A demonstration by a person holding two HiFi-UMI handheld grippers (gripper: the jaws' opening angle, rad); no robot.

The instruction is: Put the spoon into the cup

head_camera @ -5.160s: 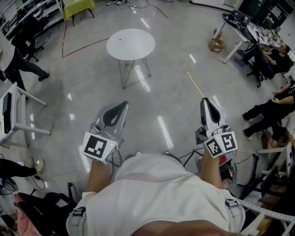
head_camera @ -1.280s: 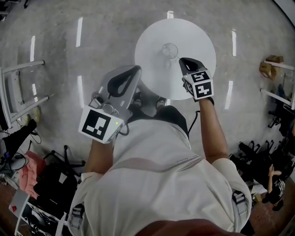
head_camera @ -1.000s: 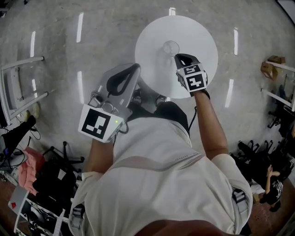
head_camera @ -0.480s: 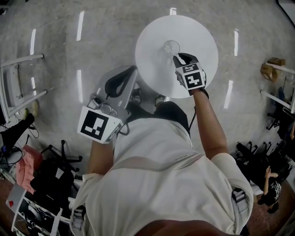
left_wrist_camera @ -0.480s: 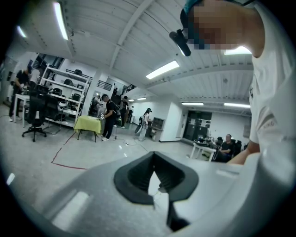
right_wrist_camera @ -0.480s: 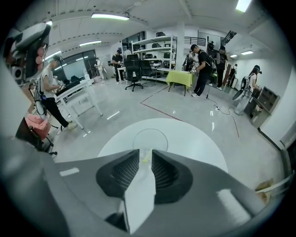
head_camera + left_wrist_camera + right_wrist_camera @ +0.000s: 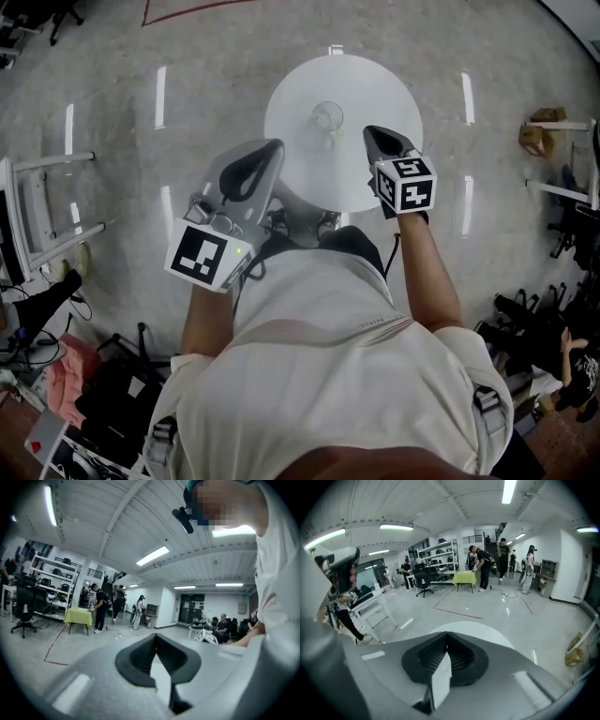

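Observation:
A clear glass cup (image 7: pixel 327 114) stands near the middle of the round white table (image 7: pixel 384 89) in the head view. A small pale shape right beside the cup on its near side may be the spoon; it is too small to tell. My right gripper (image 7: pixel 368 130) hovers over the table's near right part, a short way from the cup, shut and empty. My left gripper (image 7: pixel 276 144) is held at the table's near left edge, also shut and empty. In the right gripper view the right gripper (image 7: pixel 447 633) points over the table top (image 7: pixel 480 632). The left gripper (image 7: pixel 155 635) faces the room in its own view.
A white metal frame (image 7: pixel 42 202) stands on the floor at left, and a cardboard box (image 7: pixel 538 141) at right. Bags and clothes (image 7: pixel 56 375) lie behind me at lower left. Several people stand around a yellow-green table (image 7: pixel 464 577) far across the room. A red tape line (image 7: pixel 459 613) marks the floor.
My right gripper was right at the cup half a second ago and has drawn back toward me and to the right. The left gripper has hardly moved. Earlier I walked up to the table.

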